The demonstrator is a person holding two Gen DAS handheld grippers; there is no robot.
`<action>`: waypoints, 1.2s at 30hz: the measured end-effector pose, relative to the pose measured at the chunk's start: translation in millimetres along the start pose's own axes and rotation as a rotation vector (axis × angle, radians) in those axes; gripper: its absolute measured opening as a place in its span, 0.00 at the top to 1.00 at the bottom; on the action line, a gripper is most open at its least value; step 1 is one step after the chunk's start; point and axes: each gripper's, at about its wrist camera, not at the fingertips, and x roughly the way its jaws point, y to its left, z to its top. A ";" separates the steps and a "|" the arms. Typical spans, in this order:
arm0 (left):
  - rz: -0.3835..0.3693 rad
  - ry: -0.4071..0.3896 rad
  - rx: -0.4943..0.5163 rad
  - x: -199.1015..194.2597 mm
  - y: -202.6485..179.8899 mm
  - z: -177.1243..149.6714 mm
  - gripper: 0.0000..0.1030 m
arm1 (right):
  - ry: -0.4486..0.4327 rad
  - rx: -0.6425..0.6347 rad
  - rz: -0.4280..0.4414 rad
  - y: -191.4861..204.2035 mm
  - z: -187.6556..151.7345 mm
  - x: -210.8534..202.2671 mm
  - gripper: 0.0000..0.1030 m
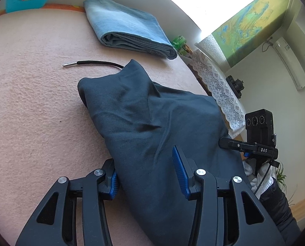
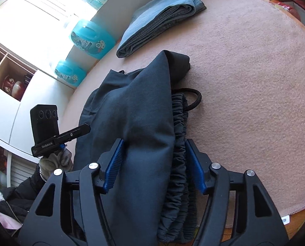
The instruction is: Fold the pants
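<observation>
Dark navy pants (image 1: 152, 123) lie in a bunched, partly folded heap on the pink blanket (image 1: 29, 102). My left gripper (image 1: 146, 172) is open, its blue-padded fingers (image 1: 178, 168) standing on either side of a raised fold of the cloth. My right gripper (image 2: 154, 160) is open too, straddling the pants (image 2: 144, 123) beside their elastic waistband (image 2: 178, 143). A black drawstring with a metal tip (image 1: 86, 63) trails out on the blanket. Its loop also shows in the right wrist view (image 2: 195, 100). The right gripper's body shows in the left wrist view (image 1: 259, 141).
Folded light-blue jeans (image 1: 127, 26) lie at the far side of the blanket, also in the right wrist view (image 2: 156, 18). Turquoise bags (image 2: 91, 39) stand along the white wall. A lace-covered shelf (image 1: 216, 82) is beyond the blanket's edge. The blanket's hem (image 2: 296, 209) is near right.
</observation>
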 end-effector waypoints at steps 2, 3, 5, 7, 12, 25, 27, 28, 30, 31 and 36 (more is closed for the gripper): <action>-0.004 -0.002 -0.015 -0.6 3.6 0.7 0.71 | -0.007 -0.043 -0.050 10.5 -3.1 1.9 0.45; -0.013 -0.001 -0.028 -1.0 5.3 1.2 0.73 | -0.018 -0.060 -0.075 15.8 -5.0 1.2 0.47; -0.019 -0.009 -0.047 -3.3 7.8 1.5 0.85 | -0.044 -0.081 -0.105 26.3 -8.0 -4.2 0.57; -0.022 -0.027 -0.050 -7.6 7.1 1.5 0.89 | -0.077 -0.100 -0.110 37.3 -10.8 -13.2 0.67; -0.019 -0.068 0.005 -21.7 -9.3 1.3 0.90 | -0.097 -0.184 -0.179 69.7 -16.6 -17.5 0.80; -0.033 -0.137 0.114 -55.4 -48.5 13.8 0.93 | -0.156 -0.288 -0.249 127.7 -21.2 -34.0 0.83; -0.034 -0.159 0.133 -61.9 -55.0 19.7 0.93 | -0.180 -0.301 -0.250 139.1 -19.1 -39.1 0.83; -0.035 -0.171 0.143 -65.4 -58.0 23.2 0.93 | -0.195 -0.312 -0.243 145.3 -17.7 -42.4 0.83; -0.034 -0.198 0.157 -71.8 -62.9 32.0 0.93 | -0.225 -0.337 -0.241 159.0 -12.9 -48.2 0.83; -0.036 -0.211 0.161 -74.8 -65.3 37.3 0.93 | -0.235 -0.354 -0.237 166.2 -9.2 -50.1 0.83; -0.034 -0.284 0.200 -91.6 -79.0 65.6 0.93 | -0.295 -0.415 -0.249 196.2 14.5 -58.2 0.83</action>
